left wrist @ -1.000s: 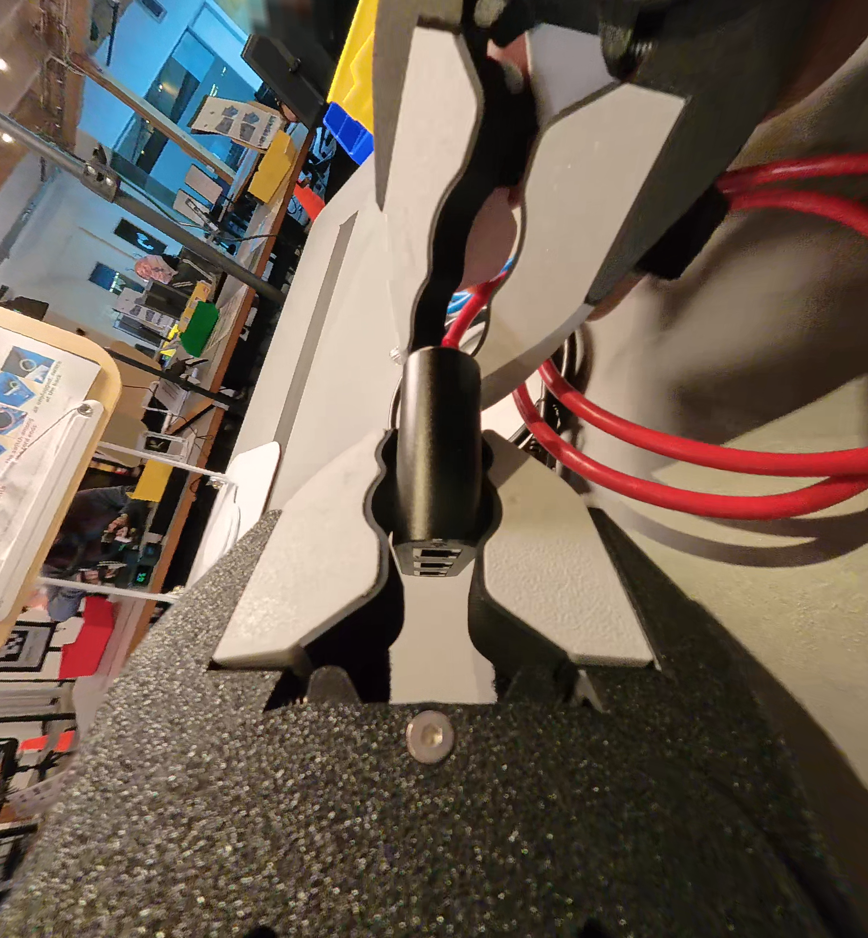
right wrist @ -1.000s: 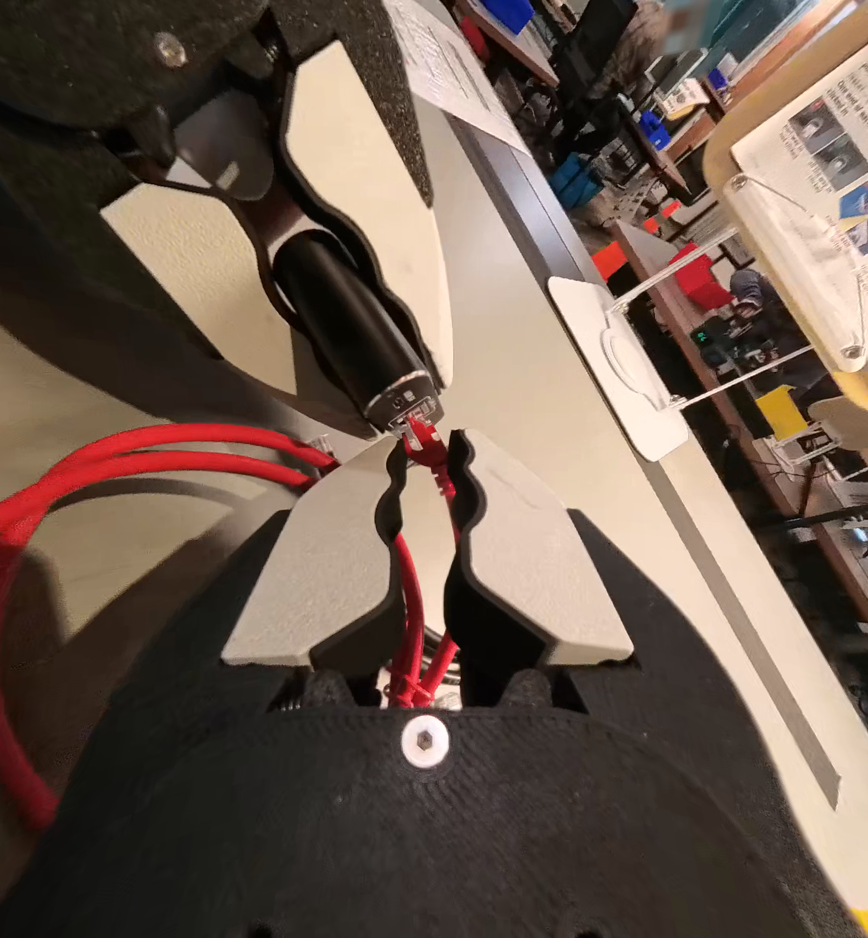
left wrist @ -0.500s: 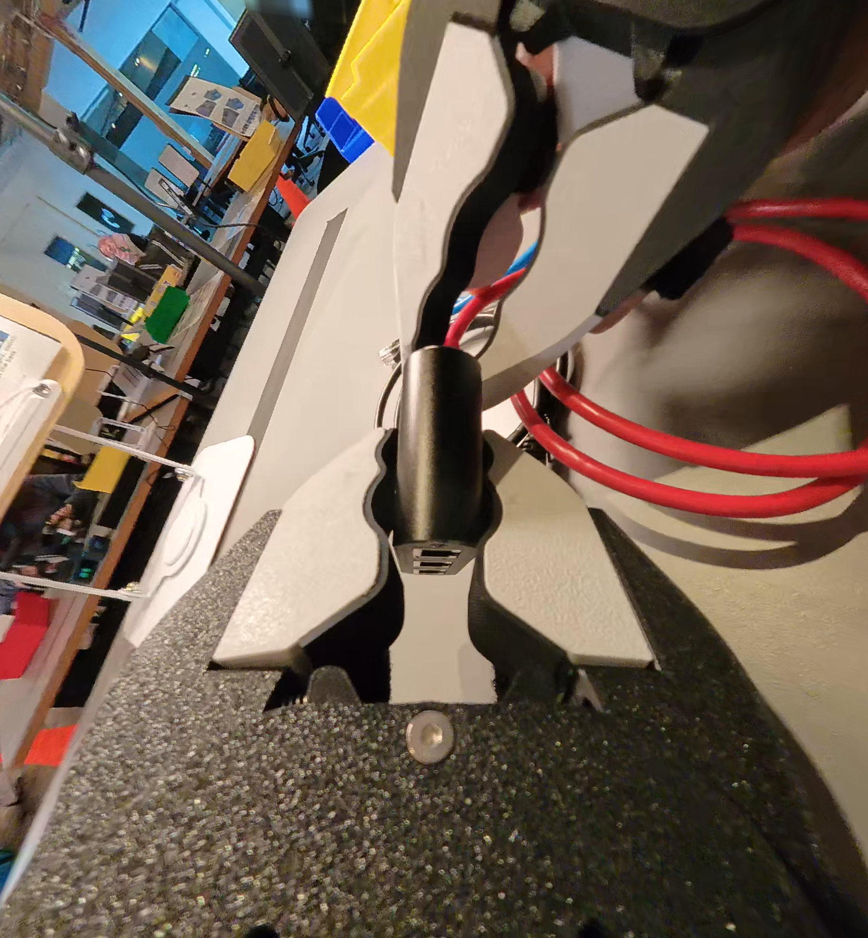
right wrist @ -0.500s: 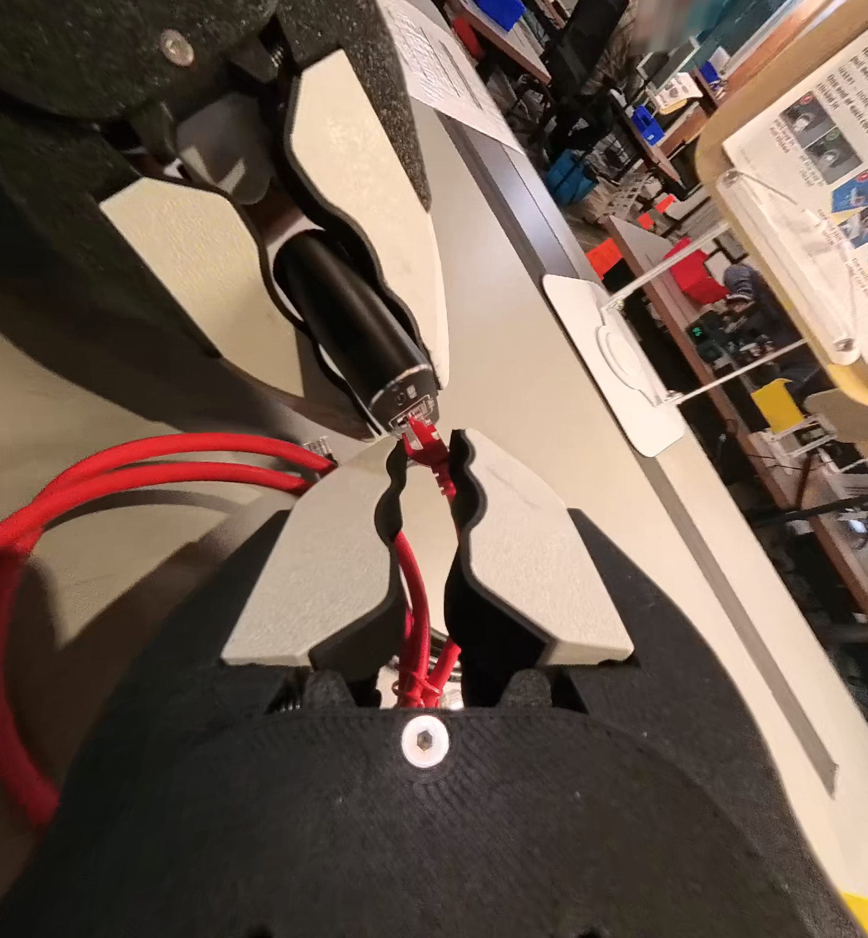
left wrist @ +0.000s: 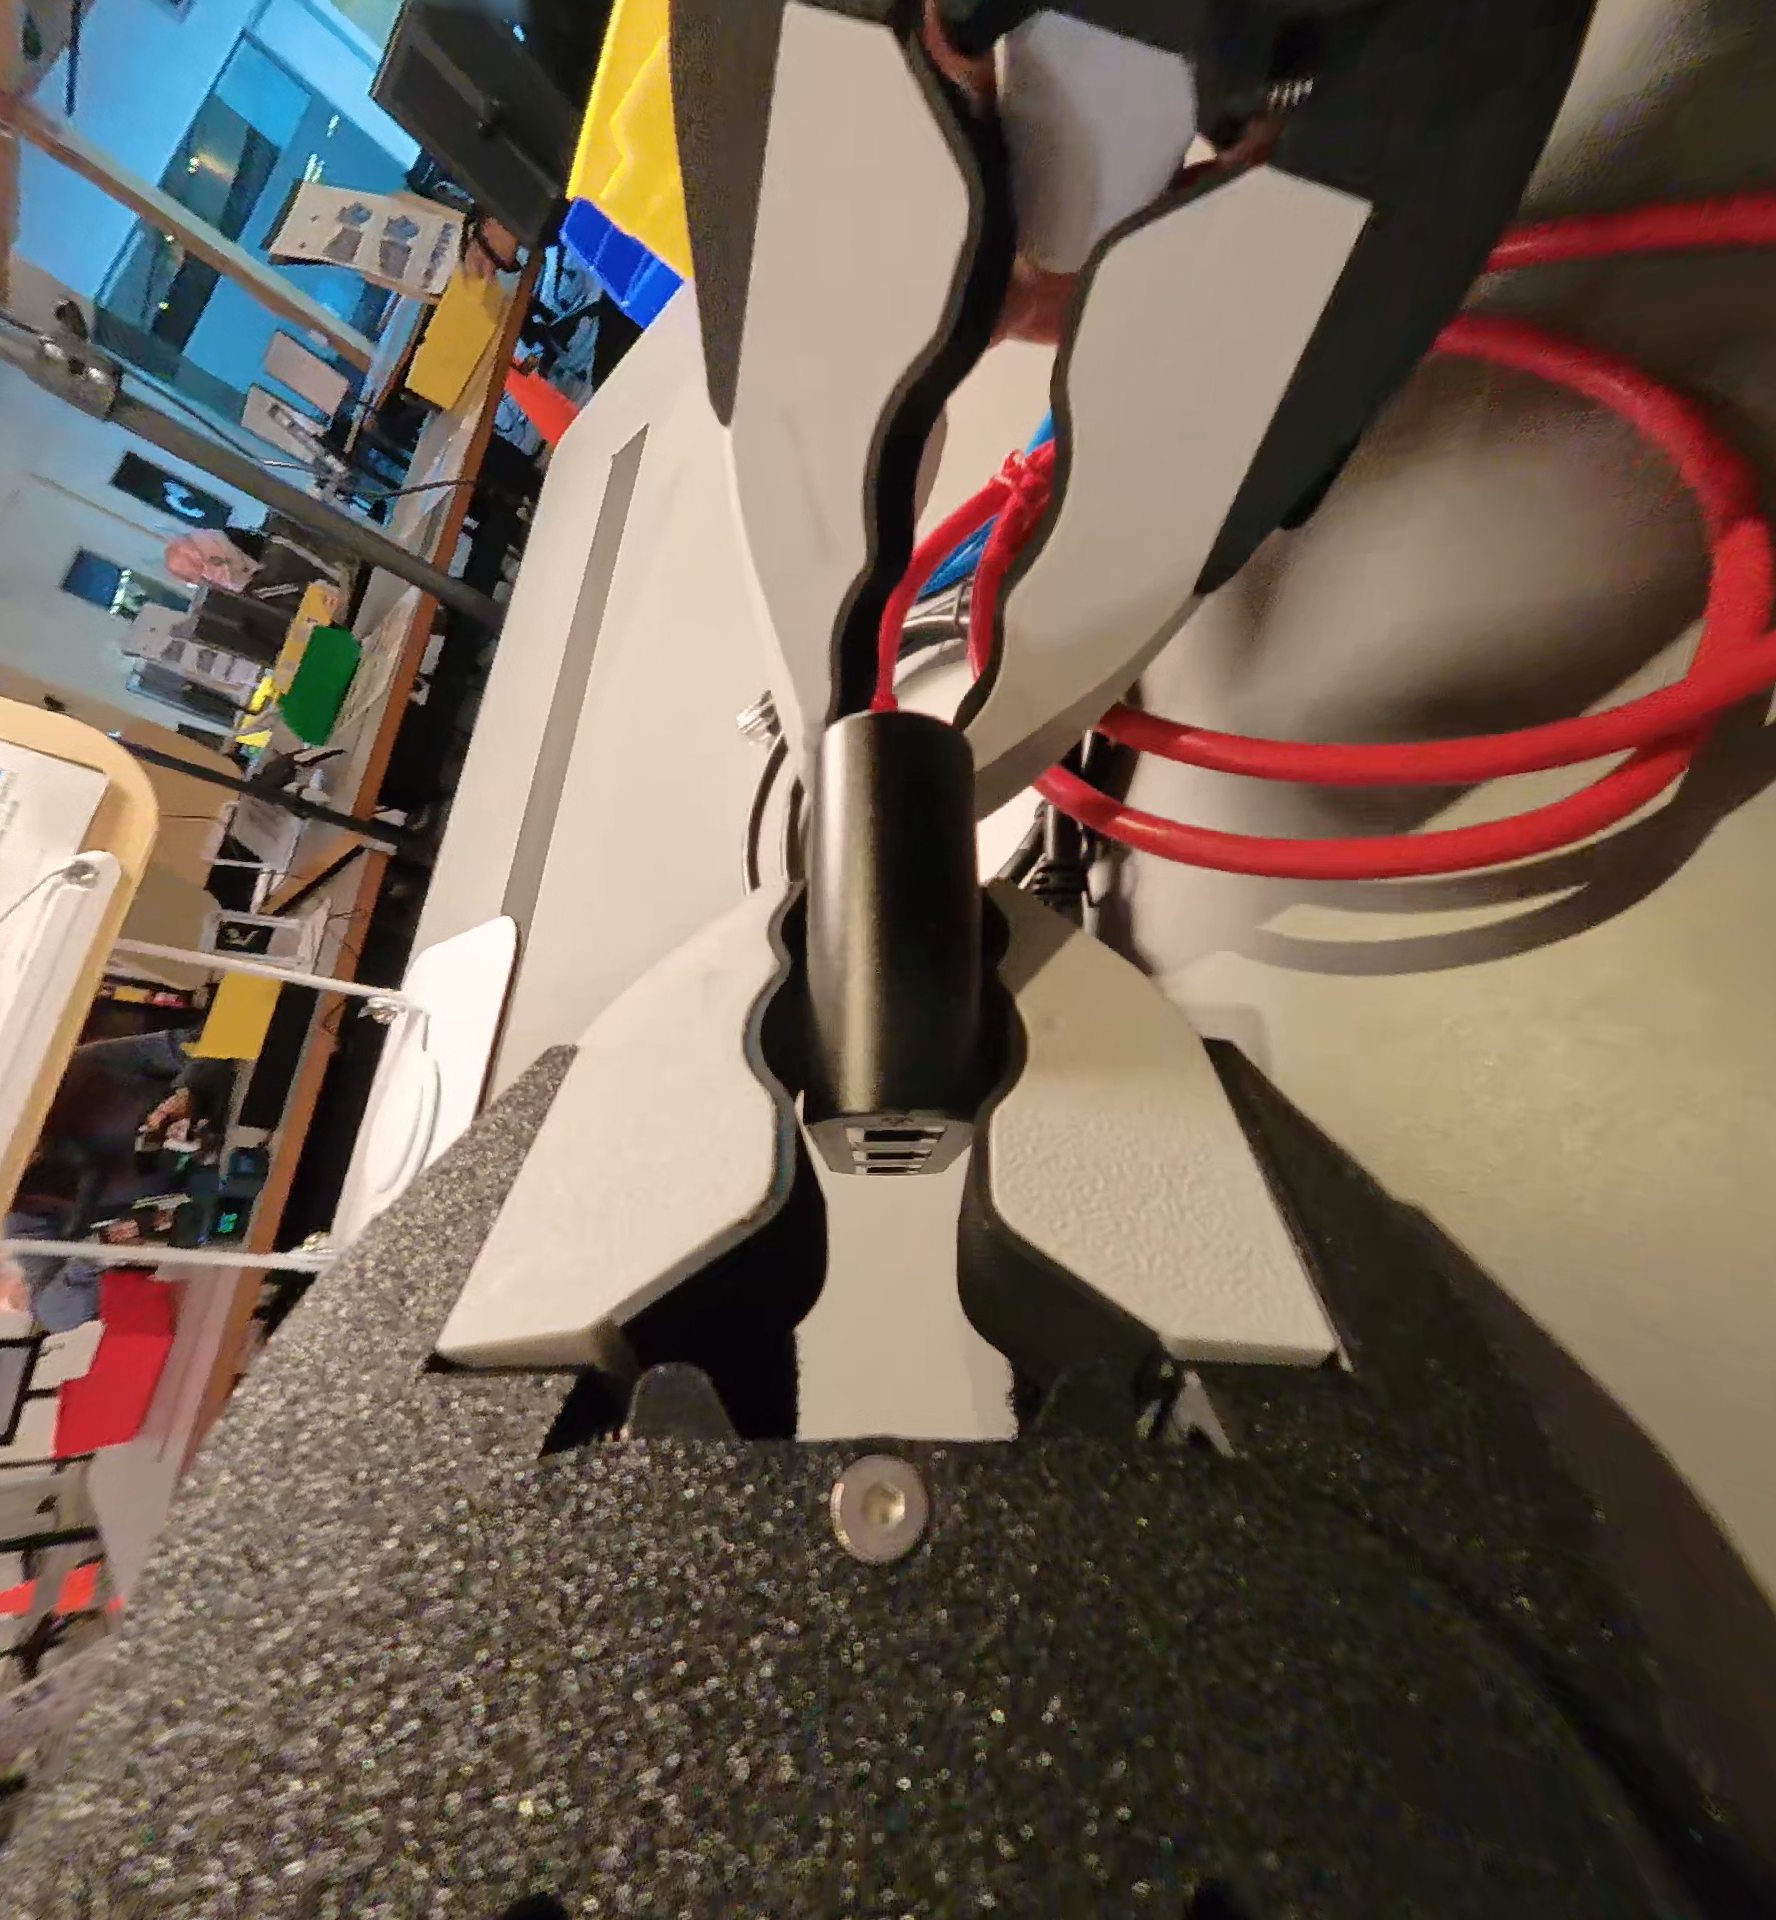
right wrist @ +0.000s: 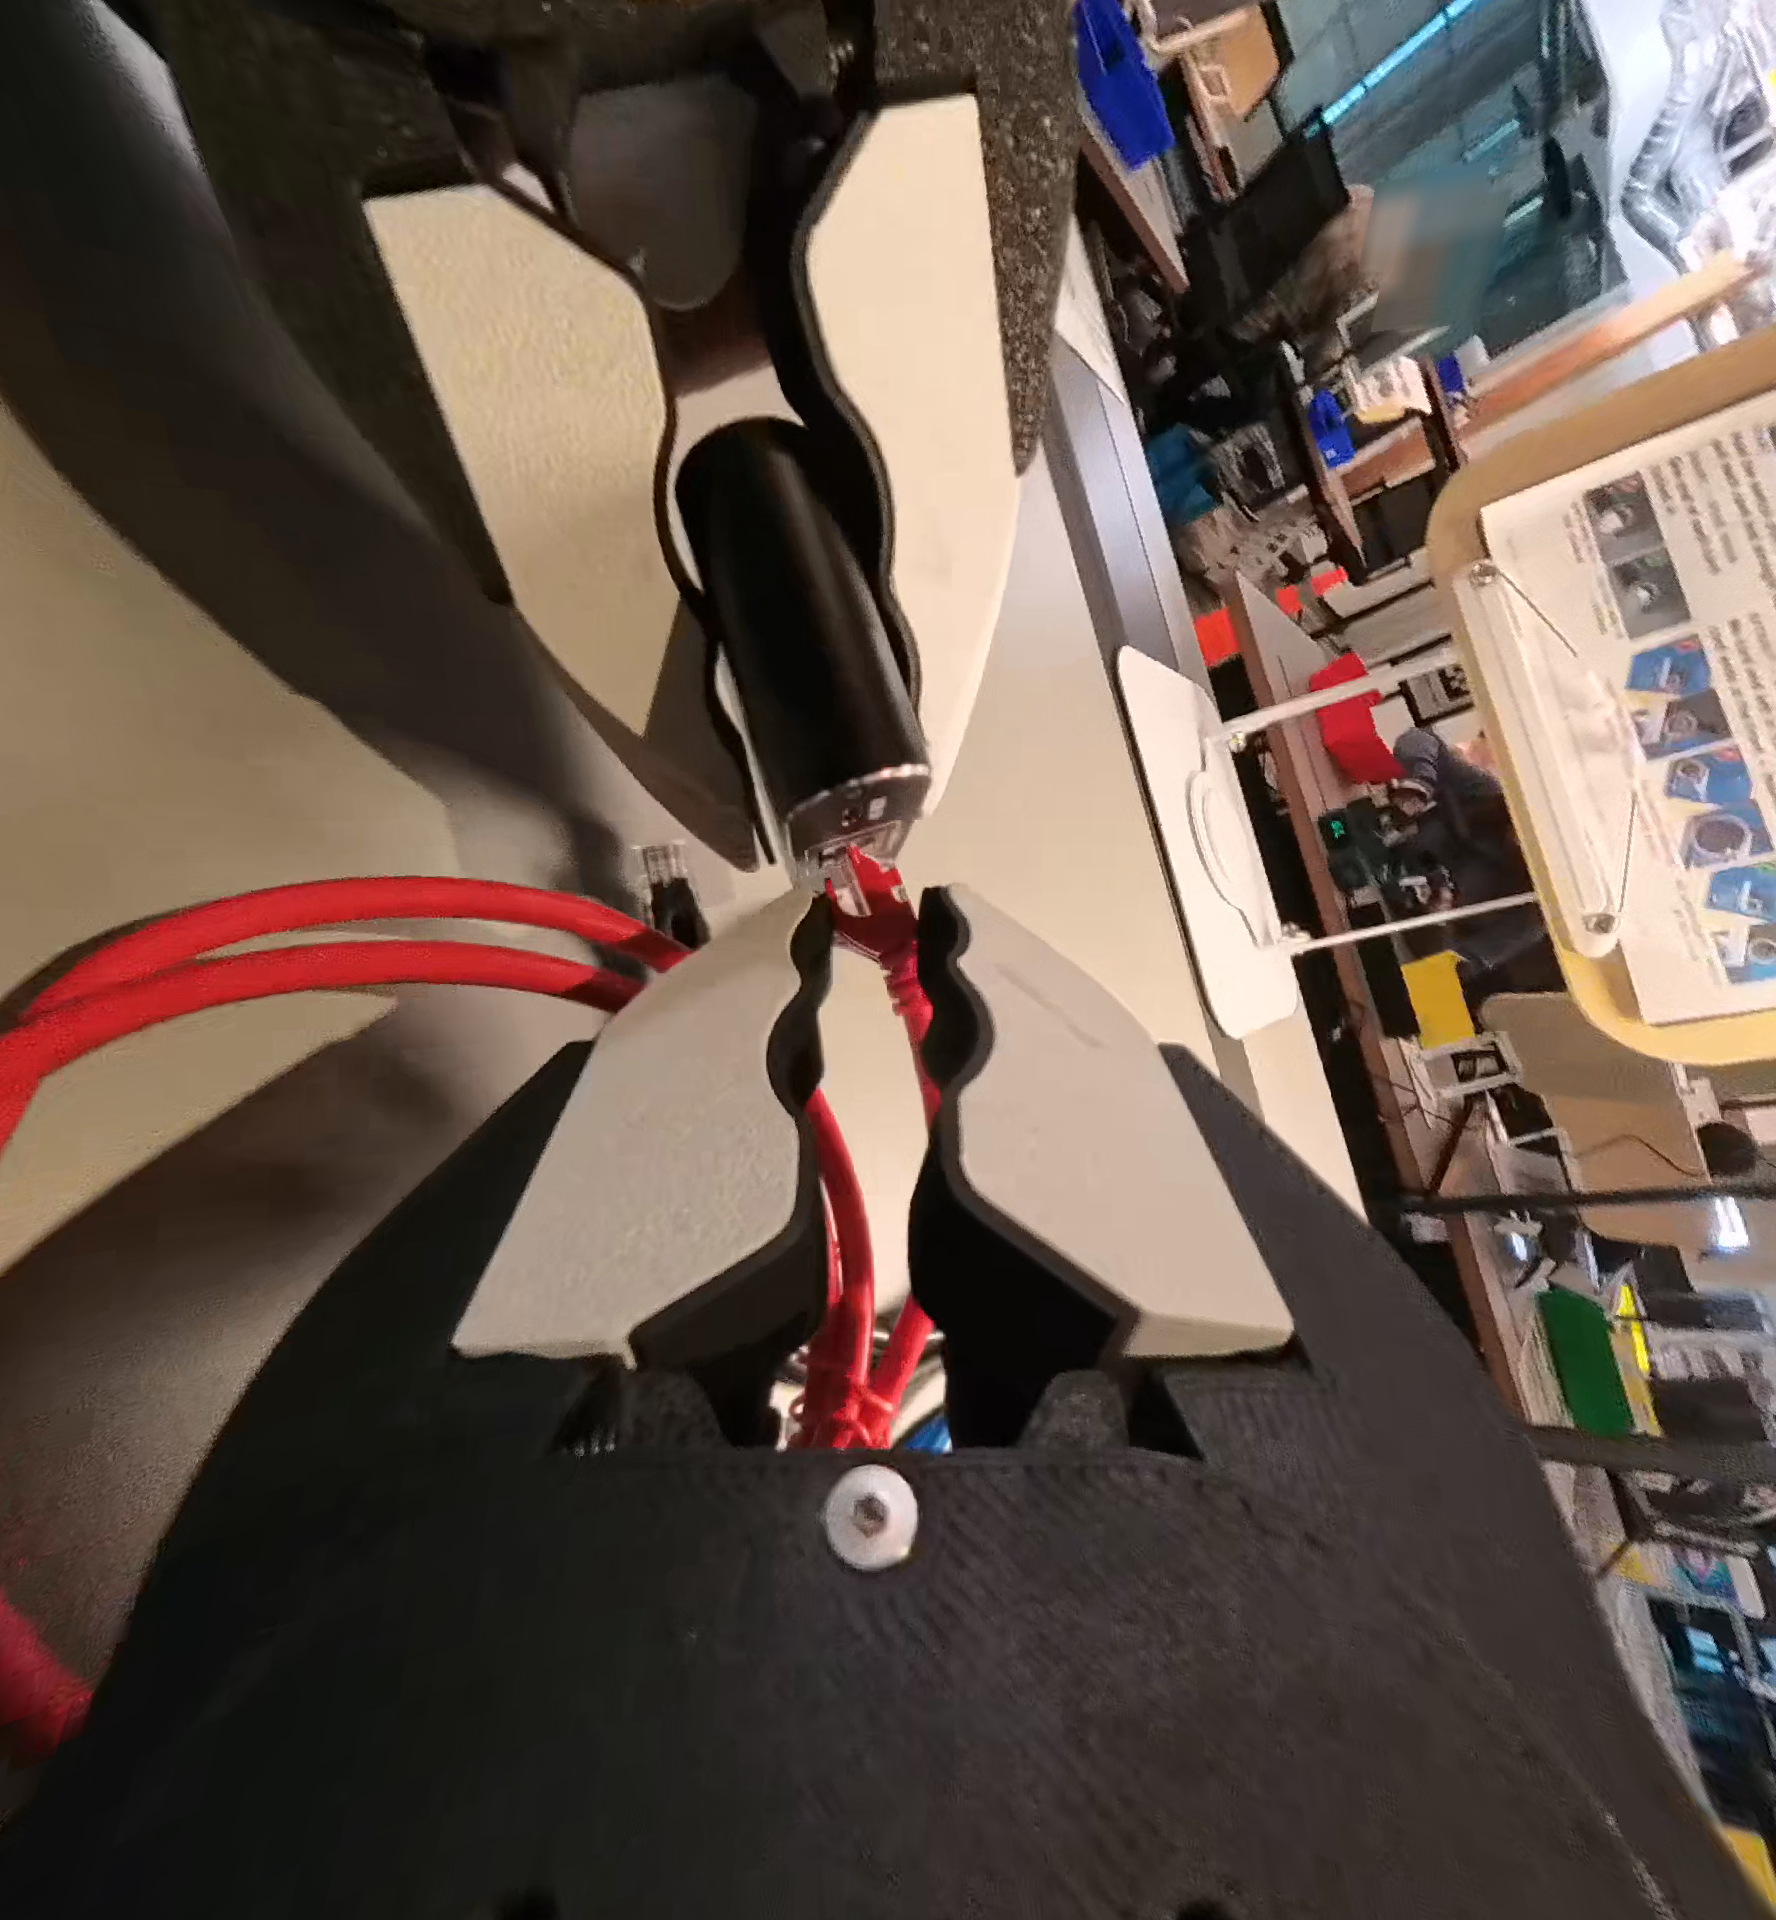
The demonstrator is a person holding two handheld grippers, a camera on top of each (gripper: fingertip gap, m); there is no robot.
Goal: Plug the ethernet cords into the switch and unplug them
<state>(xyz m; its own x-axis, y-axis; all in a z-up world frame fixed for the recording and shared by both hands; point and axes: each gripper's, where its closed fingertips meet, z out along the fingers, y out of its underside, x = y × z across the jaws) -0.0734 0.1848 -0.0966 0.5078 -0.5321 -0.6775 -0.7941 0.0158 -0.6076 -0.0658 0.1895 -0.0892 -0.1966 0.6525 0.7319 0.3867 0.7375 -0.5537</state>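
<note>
My left gripper (left wrist: pixel 889 920) is shut on a black cylindrical switch (left wrist: pixel 889 997) and holds it above the beige table (left wrist: pixel 1486 1091). My right gripper (right wrist: pixel 871 920) is shut on the plug (right wrist: pixel 868 899) of a red ethernet cord (right wrist: pixel 364 930). The plug meets the port end of the switch (right wrist: pixel 801 644). I cannot tell how deep it sits. The cord's loops (left wrist: pixel 1383 753) lie on the table to one side. In the left wrist view the right gripper's fingers (left wrist: pixel 822 416) stand just beyond the switch.
A loose black cord end with a clear connector (right wrist: pixel 668 883) lies beside the switch. A blue cable (right wrist: pixel 931 1439) shows under my right gripper. A white stand base (right wrist: pixel 1206 831) holds a wooden board with a printed sheet (right wrist: pixel 1642 727). Cluttered benches lie beyond the table edge. Left and right tips are no more than a few centimetres apart.
Both grippers have rolled together, so the background has turned in both views. The red plug stays at the switch's port end. Both grips are unchanged.
</note>
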